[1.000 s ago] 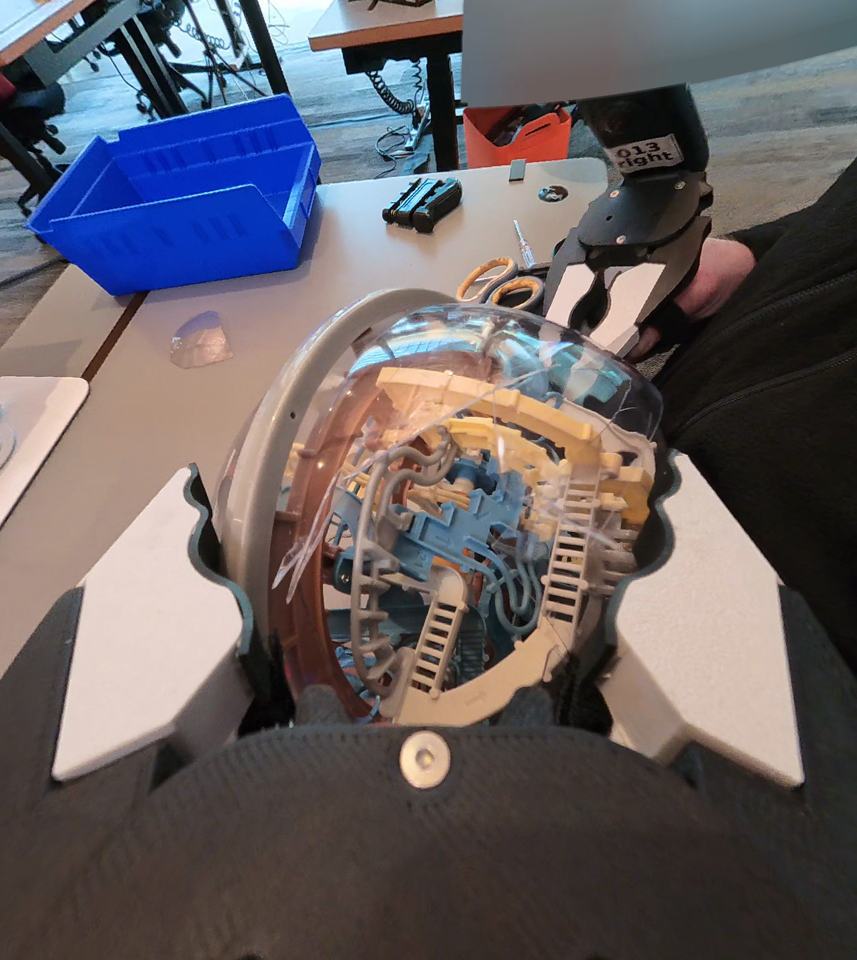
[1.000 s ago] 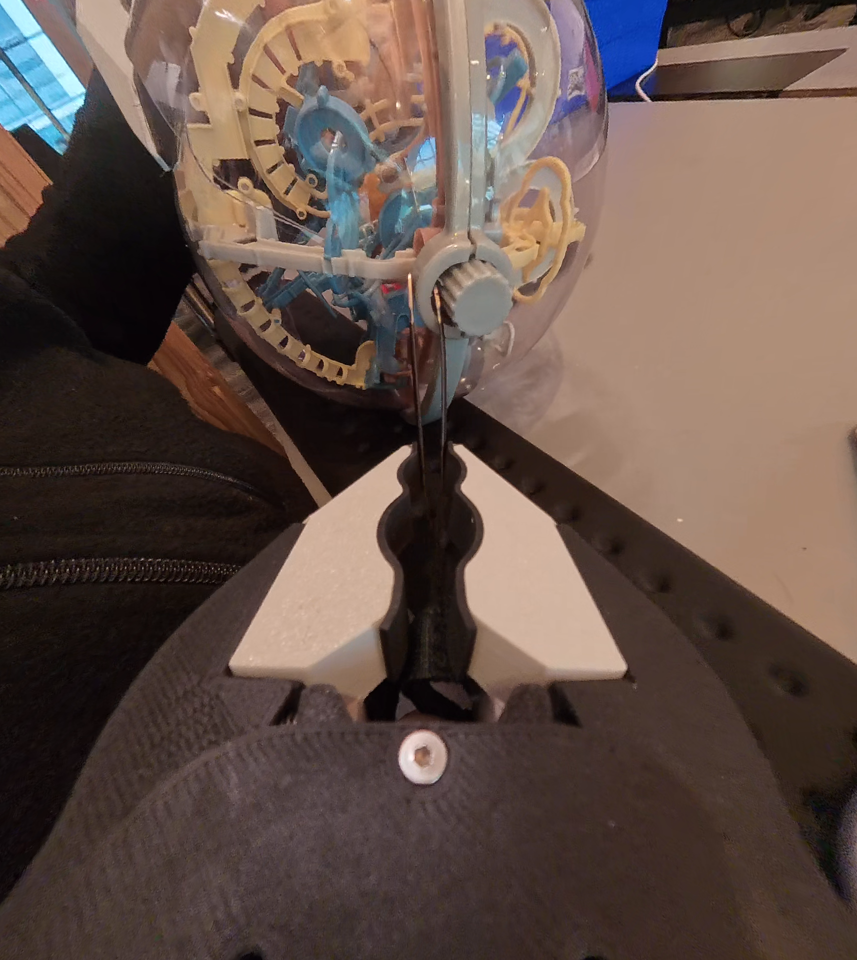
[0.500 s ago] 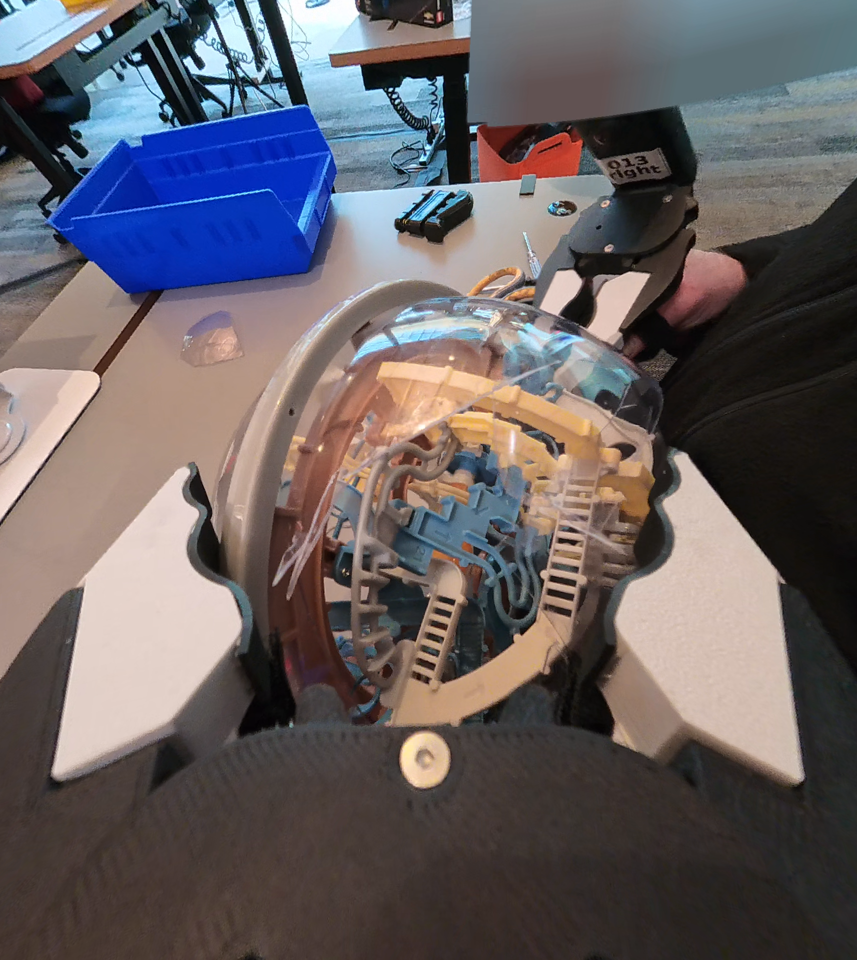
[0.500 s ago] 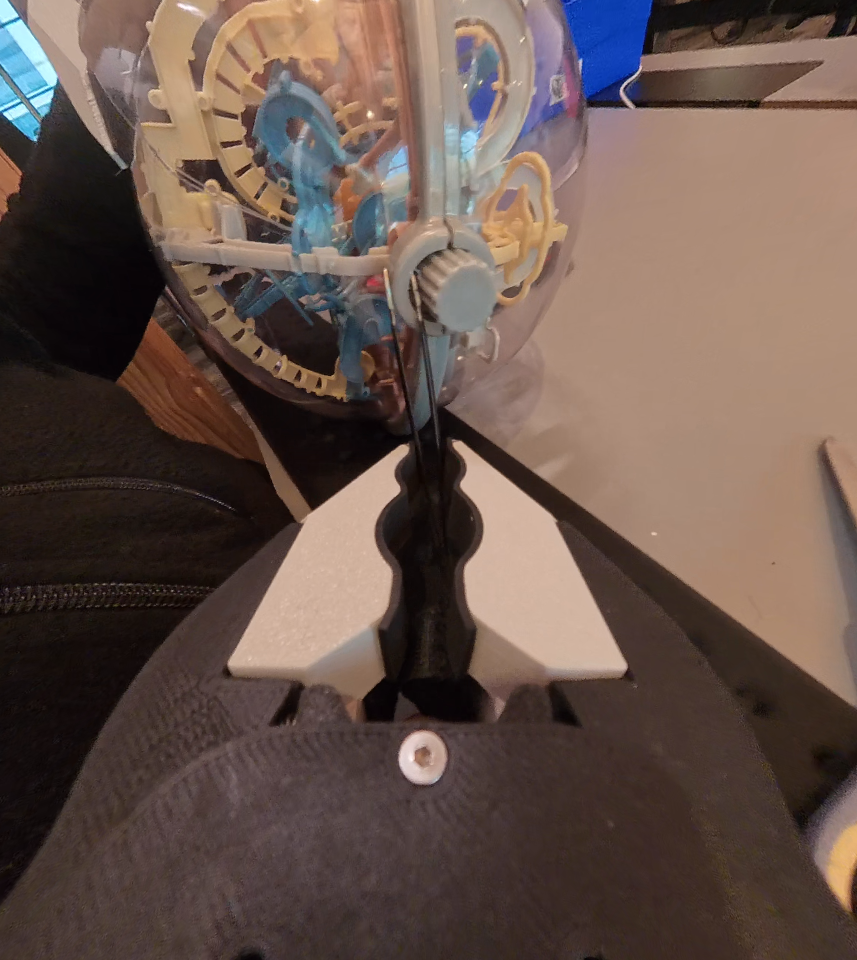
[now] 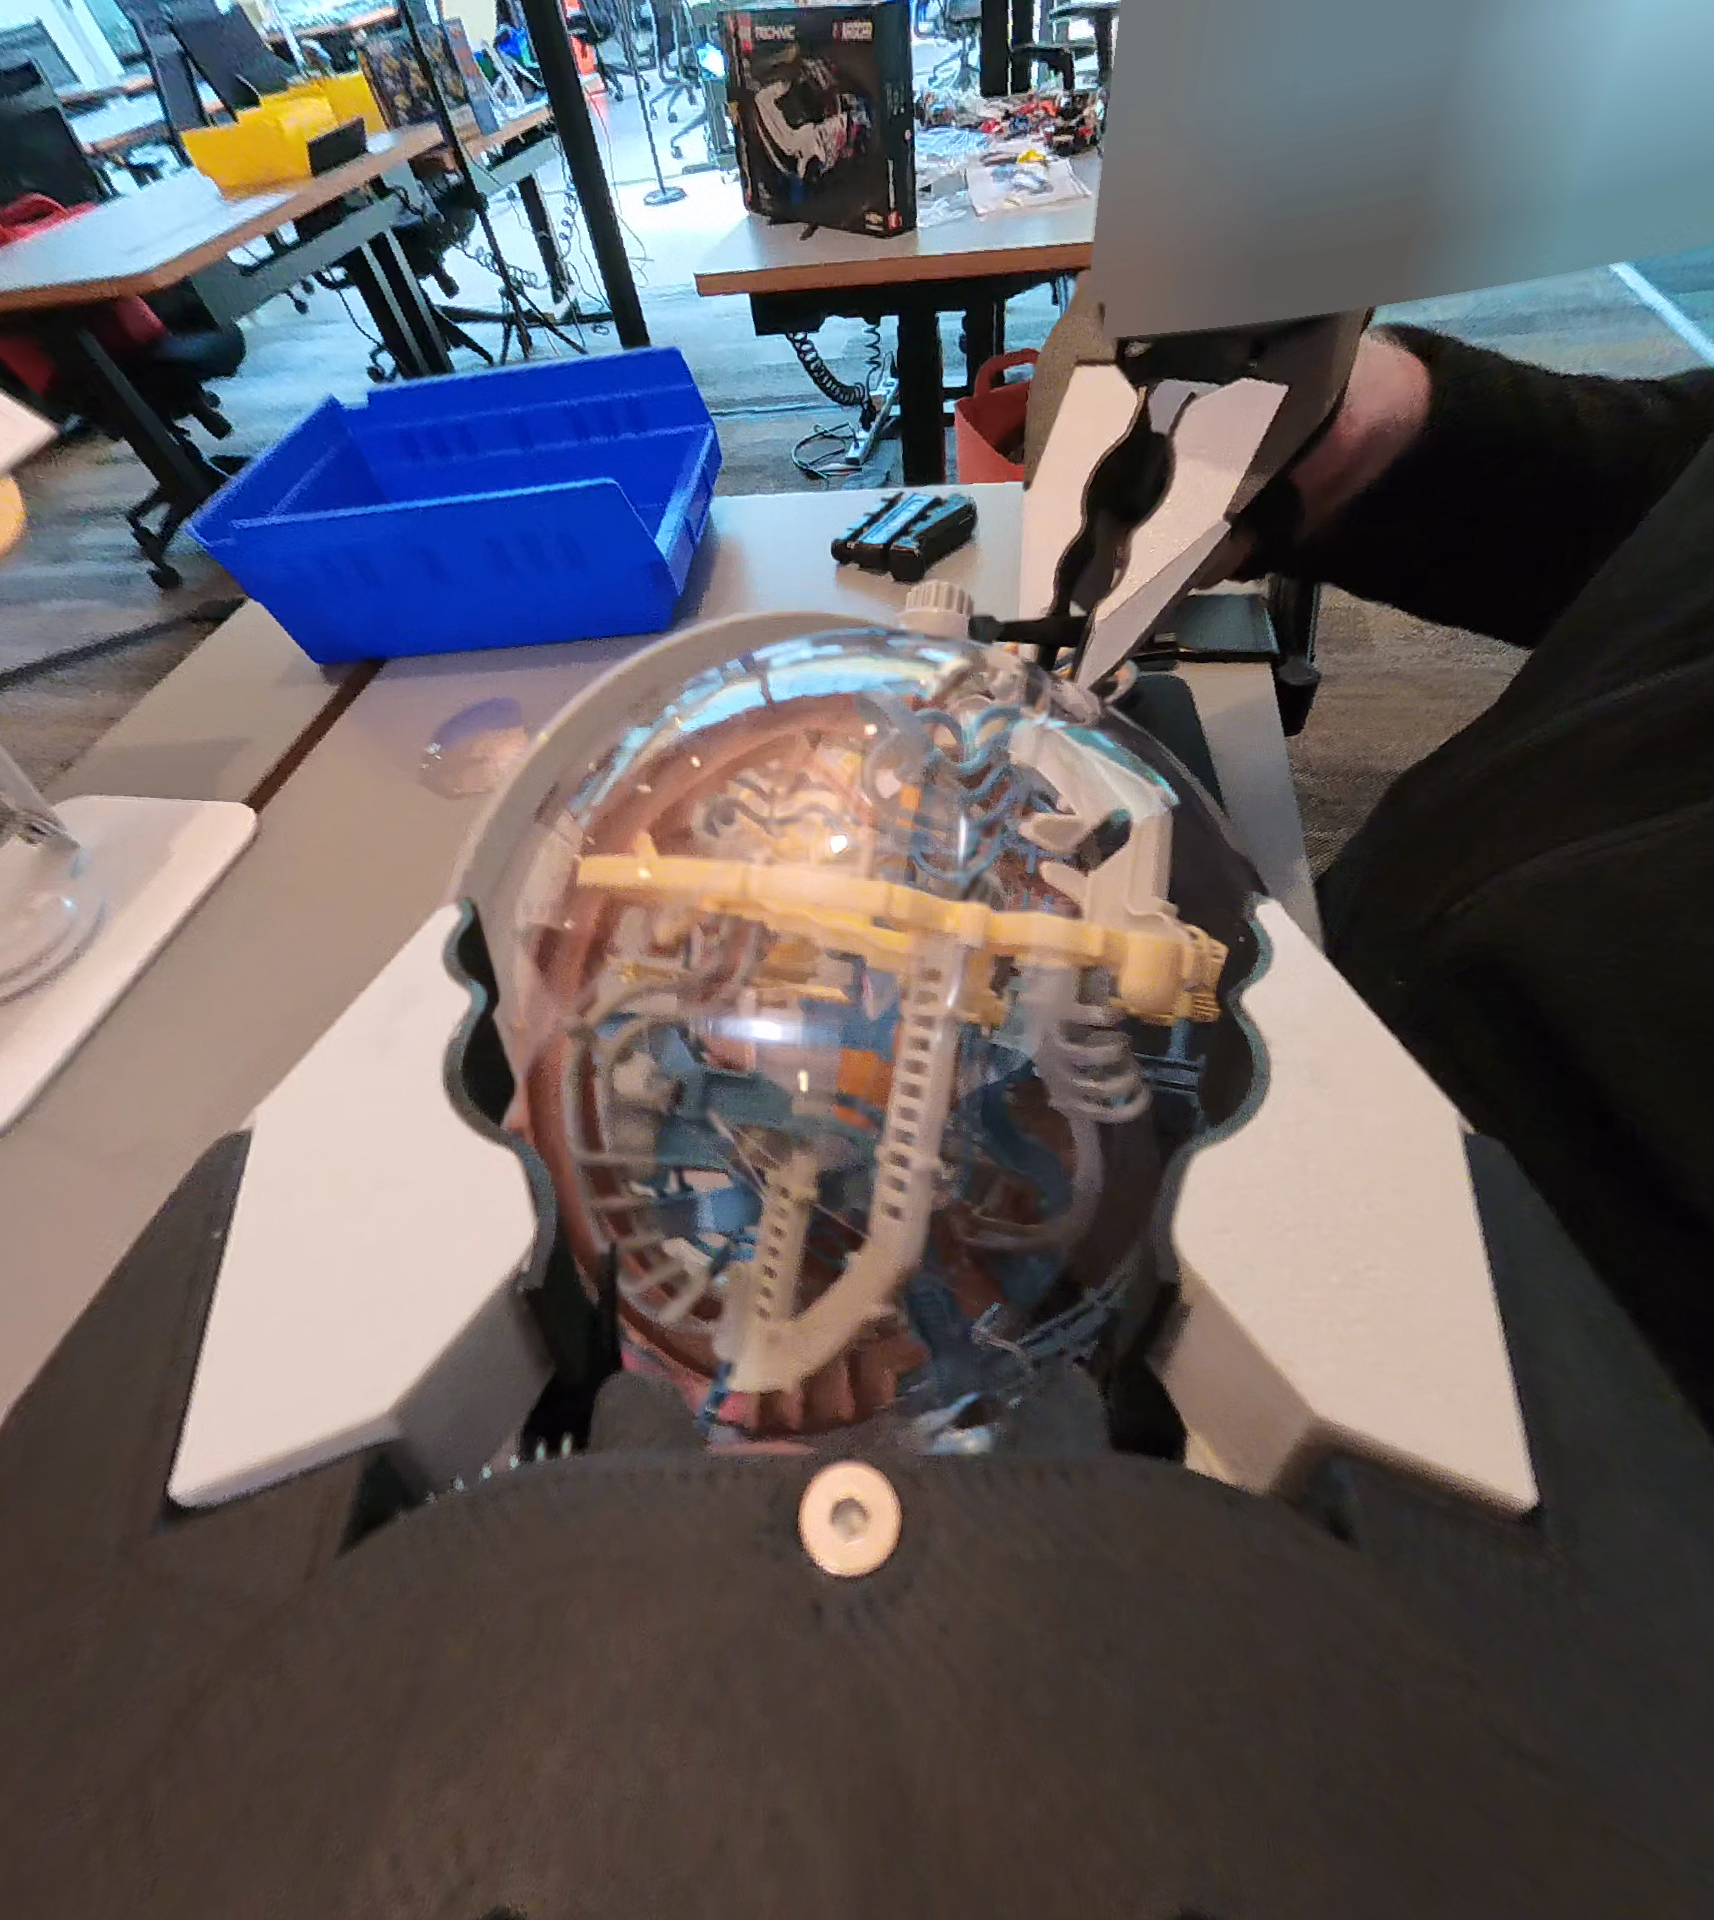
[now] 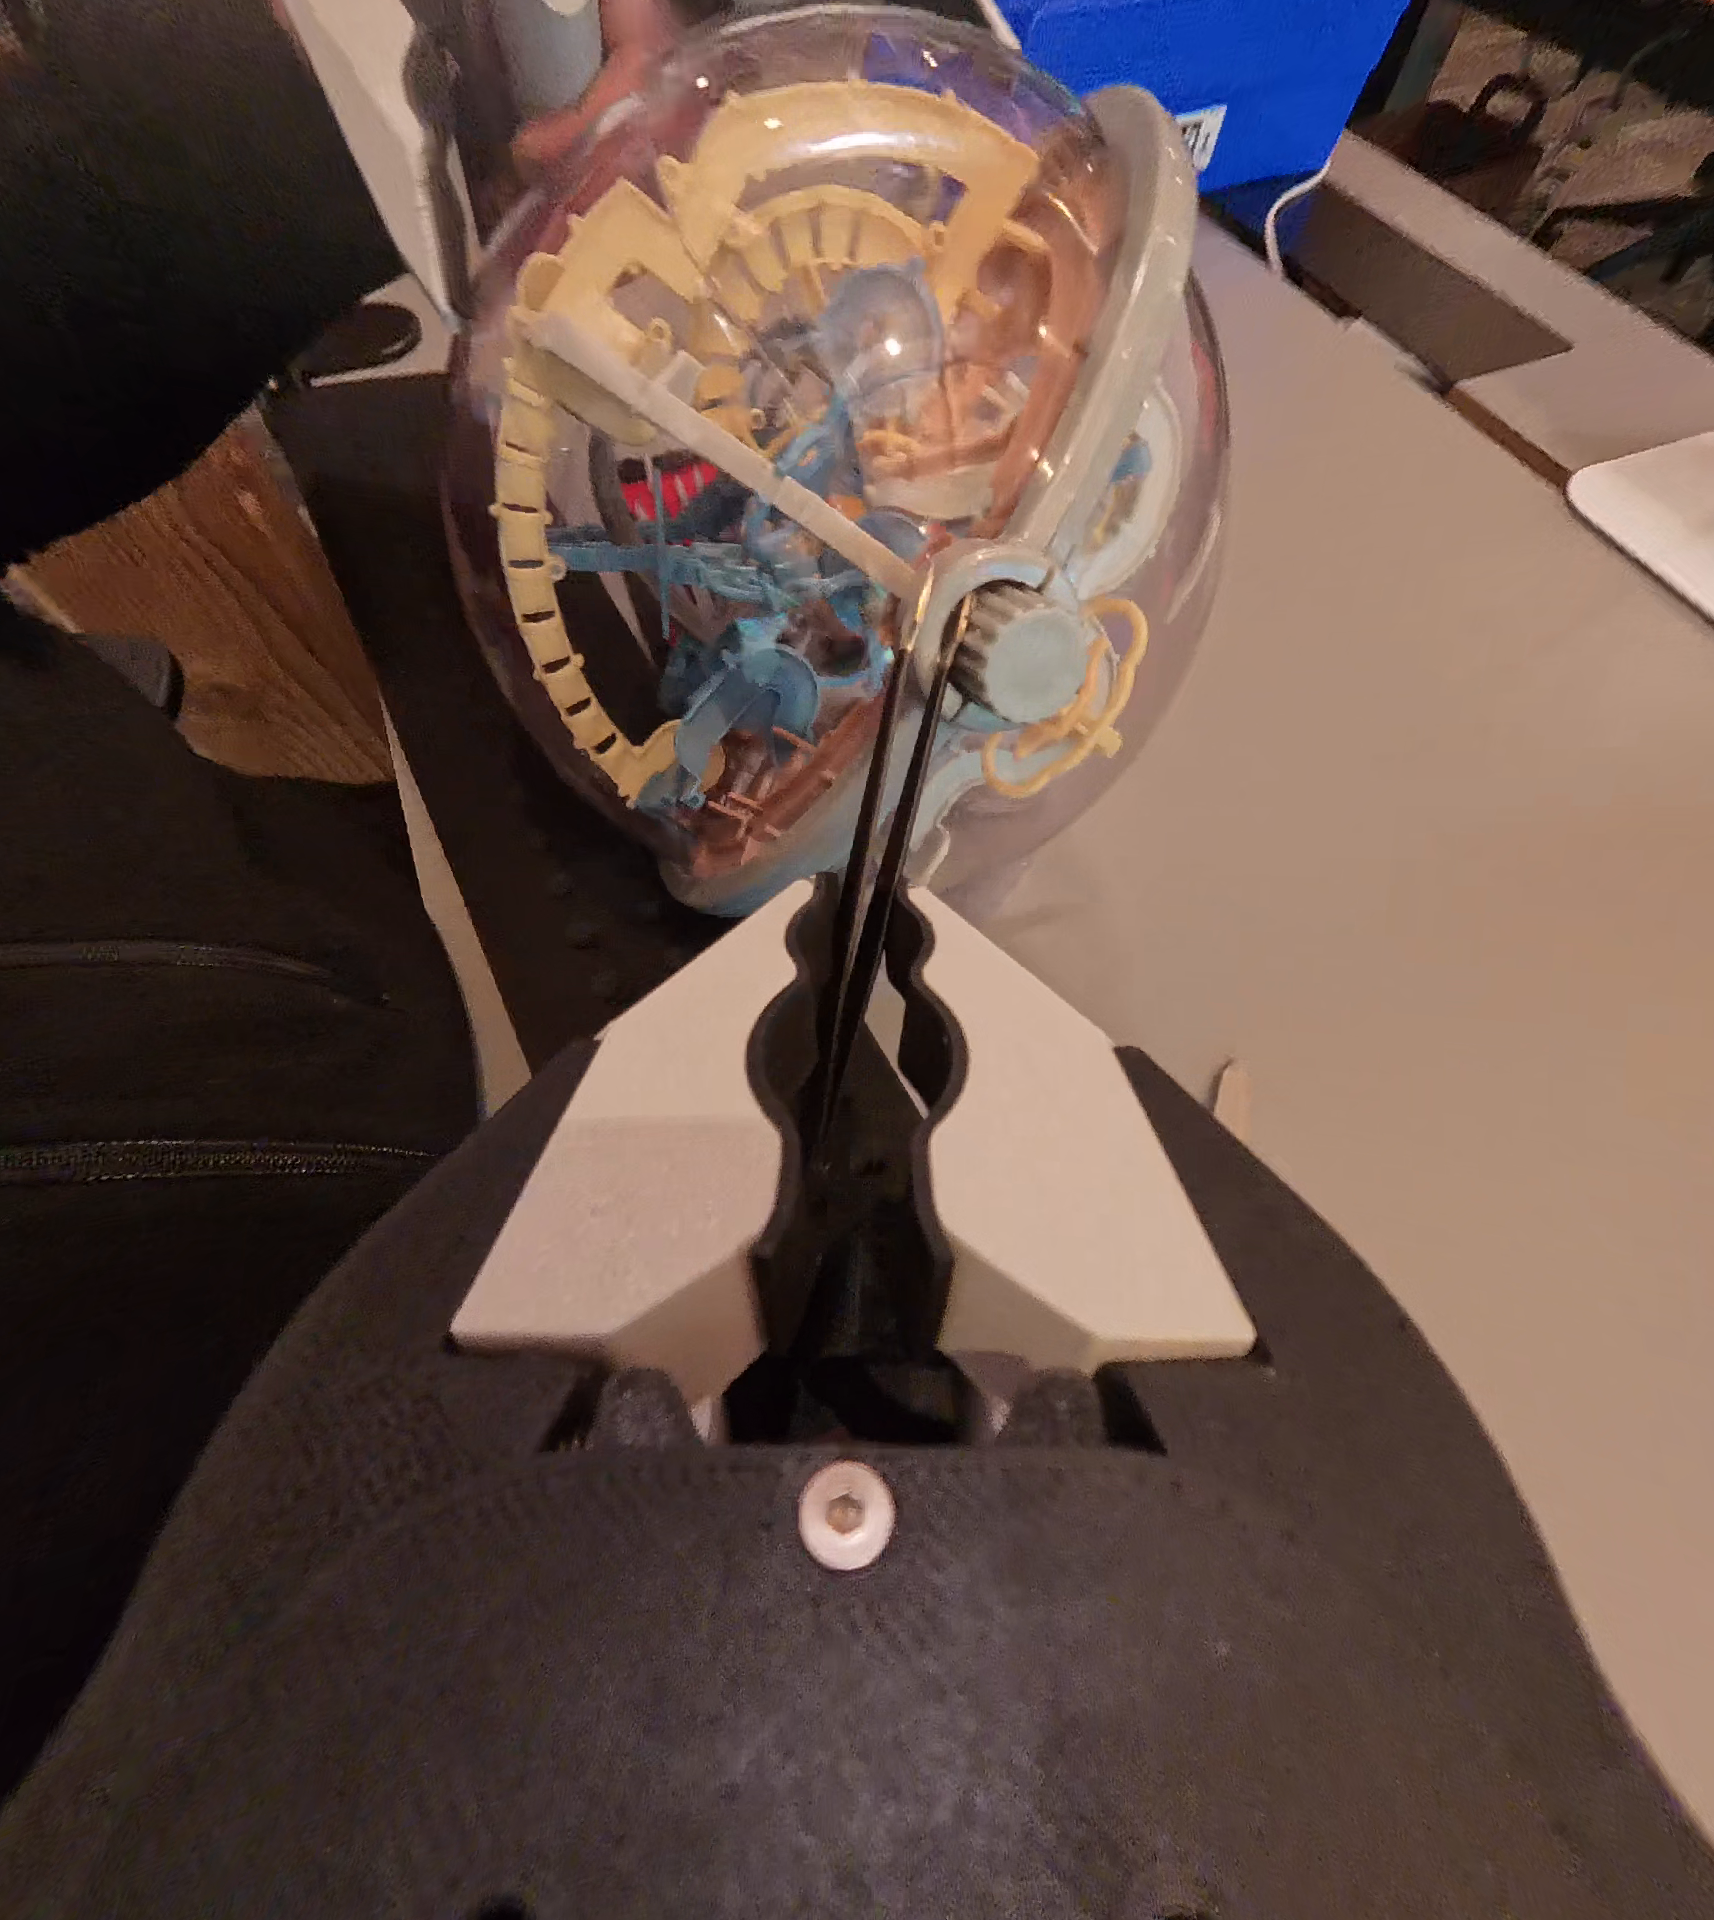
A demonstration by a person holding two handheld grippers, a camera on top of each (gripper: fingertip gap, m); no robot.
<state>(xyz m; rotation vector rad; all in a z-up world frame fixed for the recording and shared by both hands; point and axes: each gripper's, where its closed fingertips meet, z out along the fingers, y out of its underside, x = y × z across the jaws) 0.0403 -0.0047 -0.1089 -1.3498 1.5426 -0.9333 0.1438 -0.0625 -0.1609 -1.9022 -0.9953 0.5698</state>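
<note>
Rotated since prior frame: maze sphere (image 5: 832, 1039), gripped by left tool (image 5: 848, 1122); right tool (image 6: 858, 997) pinches tweezers (image 6: 894, 790) at knob (image 6: 1024, 660).

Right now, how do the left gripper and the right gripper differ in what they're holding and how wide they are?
The left gripper is spread wide around a clear maze ball; the right gripper is nearly closed on thin black tweezers. The left cradles the ball's sides, while the right's tweezers reach to the ball's grey-blue knob. Both have white fingers with black wavy pads.

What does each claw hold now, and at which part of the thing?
Left claw: the clear maze ball, clamped across its two sides. Right claw: black tweezers, gripped at the rear end, tips by the ball's knob.
</note>
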